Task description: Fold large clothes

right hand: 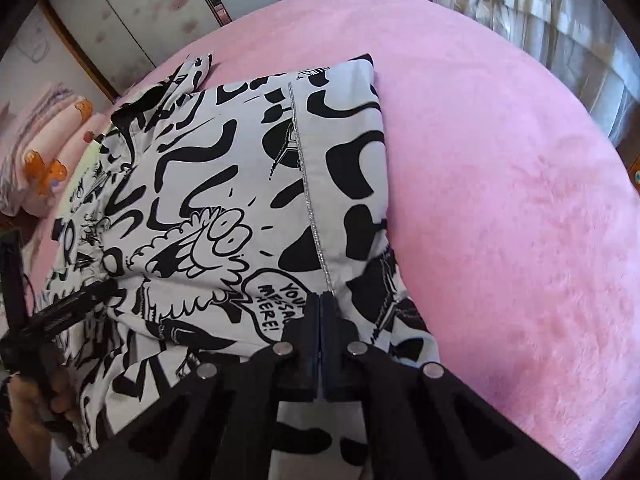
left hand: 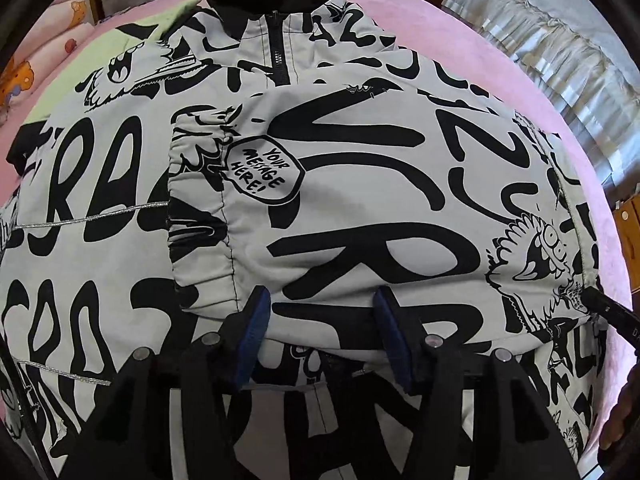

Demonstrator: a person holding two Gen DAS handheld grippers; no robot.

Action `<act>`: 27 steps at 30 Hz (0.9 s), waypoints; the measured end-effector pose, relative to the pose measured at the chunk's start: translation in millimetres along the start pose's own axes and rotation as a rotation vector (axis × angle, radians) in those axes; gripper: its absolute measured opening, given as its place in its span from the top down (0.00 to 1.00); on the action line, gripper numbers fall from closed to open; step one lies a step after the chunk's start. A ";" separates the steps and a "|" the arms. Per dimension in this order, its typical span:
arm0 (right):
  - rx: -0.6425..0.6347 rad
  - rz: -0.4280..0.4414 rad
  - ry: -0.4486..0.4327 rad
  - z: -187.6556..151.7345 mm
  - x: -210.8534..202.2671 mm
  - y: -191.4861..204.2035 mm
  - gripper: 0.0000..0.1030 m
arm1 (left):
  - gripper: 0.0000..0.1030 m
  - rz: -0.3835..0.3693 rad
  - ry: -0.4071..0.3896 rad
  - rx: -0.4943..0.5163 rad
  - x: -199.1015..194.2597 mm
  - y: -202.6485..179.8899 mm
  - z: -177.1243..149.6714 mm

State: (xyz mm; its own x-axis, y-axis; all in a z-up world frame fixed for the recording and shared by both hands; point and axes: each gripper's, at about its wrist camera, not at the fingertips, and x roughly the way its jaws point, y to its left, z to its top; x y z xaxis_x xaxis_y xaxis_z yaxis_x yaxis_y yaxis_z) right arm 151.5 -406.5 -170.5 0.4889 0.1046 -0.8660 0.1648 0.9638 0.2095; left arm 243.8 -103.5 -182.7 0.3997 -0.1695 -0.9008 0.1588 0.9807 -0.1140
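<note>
lying spread over the pink blanket [right hand: 500, 200], the black-and-white printed jacket [left hand: 360, 208] fills the space ahead of both grippers, one sleeve [left hand: 240, 220] folded across its front. the left gripper [left hand: 320, 316] hovers with its blue-padded jaws apart, the folded sleeve's near edge just ahead of them, nothing pinched. the right gripper [right hand: 322, 308] has its jaws pressed together at the jacket's near edge, beside the silver seam [right hand: 308, 184]; whether cloth is caught between them i cannot tell. left of it sits a cartoon-print pillow [right hand: 44, 160].
</note>
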 end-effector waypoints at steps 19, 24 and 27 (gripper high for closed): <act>-0.002 -0.054 -0.031 -13.1 -48.0 46.9 0.97 | 0.36 -0.039 -0.029 -0.012 -47.9 0.3 0.6; -0.017 -0.042 -0.064 -16.1 -71.0 68.1 0.97 | 0.35 -0.051 -0.037 0.012 -73.8 -1.5 -2.4; -0.029 -0.046 -0.091 -18.5 -85.0 80.2 0.97 | 0.25 -0.039 -0.045 0.032 -89.9 -4.2 -5.7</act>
State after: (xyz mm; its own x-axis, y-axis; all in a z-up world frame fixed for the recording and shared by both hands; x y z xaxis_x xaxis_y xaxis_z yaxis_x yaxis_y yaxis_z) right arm 107.3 -333.6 -88.5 0.5575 0.0390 -0.8293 0.1640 0.9740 0.1561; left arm 202.1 -91.9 -103.6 0.4332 -0.2124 -0.8759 0.2034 0.9698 -0.1346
